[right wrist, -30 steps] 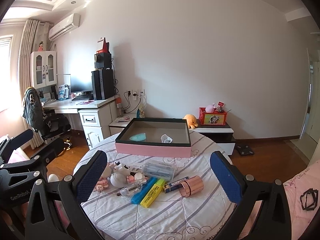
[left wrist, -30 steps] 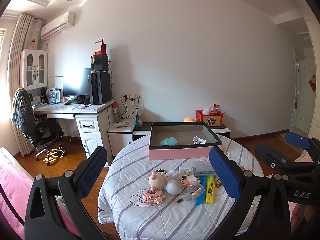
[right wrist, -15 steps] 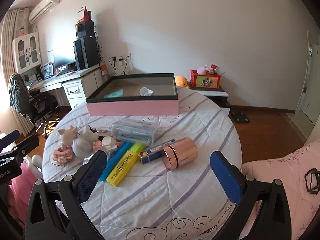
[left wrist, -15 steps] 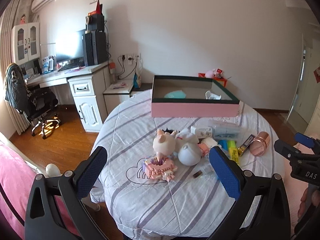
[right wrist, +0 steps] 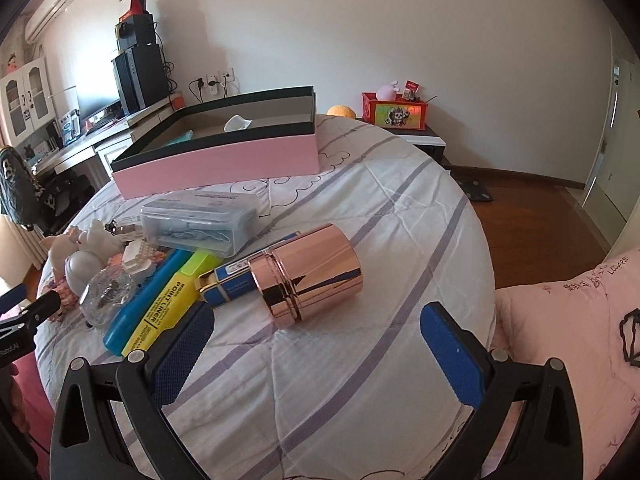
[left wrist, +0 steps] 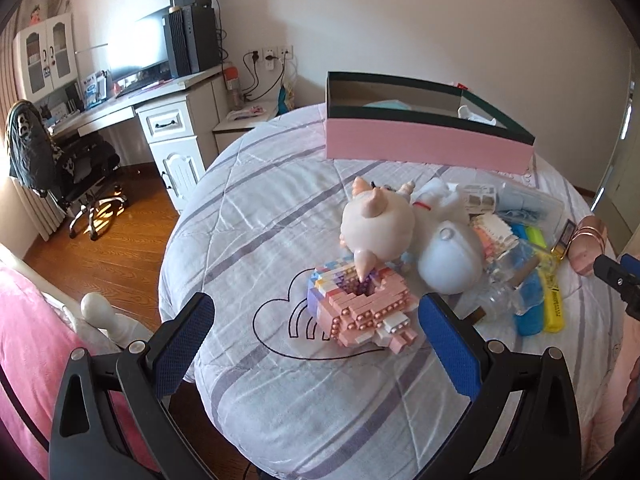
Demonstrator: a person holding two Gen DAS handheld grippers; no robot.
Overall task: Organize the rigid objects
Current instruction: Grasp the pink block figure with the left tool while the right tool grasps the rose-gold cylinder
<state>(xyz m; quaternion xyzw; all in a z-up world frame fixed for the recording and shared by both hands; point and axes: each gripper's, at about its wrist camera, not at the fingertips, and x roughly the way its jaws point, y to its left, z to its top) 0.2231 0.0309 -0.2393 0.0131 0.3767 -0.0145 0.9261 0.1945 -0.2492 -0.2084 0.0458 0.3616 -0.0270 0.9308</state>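
A round table under a striped cloth (left wrist: 256,216) carries a pink open box (left wrist: 424,142) at the back and a heap of small things in front. My left gripper (left wrist: 316,344) is open, its blue pads on either side of a pink brick-built model (left wrist: 360,306); a pig figure (left wrist: 376,220) stands behind it. My right gripper (right wrist: 316,344) is open just short of a rose-gold cylinder (right wrist: 312,276) lying on its side. Beside the cylinder lie a blue tube (right wrist: 240,280), a yellow highlighter (right wrist: 168,304), a blue highlighter (right wrist: 140,308) and a clear plastic case (right wrist: 200,224).
The pink open box (right wrist: 216,160) holds a white piece (right wrist: 238,123) and a teal item. A glass bottle (right wrist: 106,296) and white toys (left wrist: 452,260) crowd the heap. A desk with an office chair (left wrist: 60,160) stands left; pink bedding (right wrist: 568,320) lies right of the table.
Both grippers have come down and forward toward the table. The brick model now sits between the left pads, and the rose-gold cylinder lies close before the right pads. Both stayed open.
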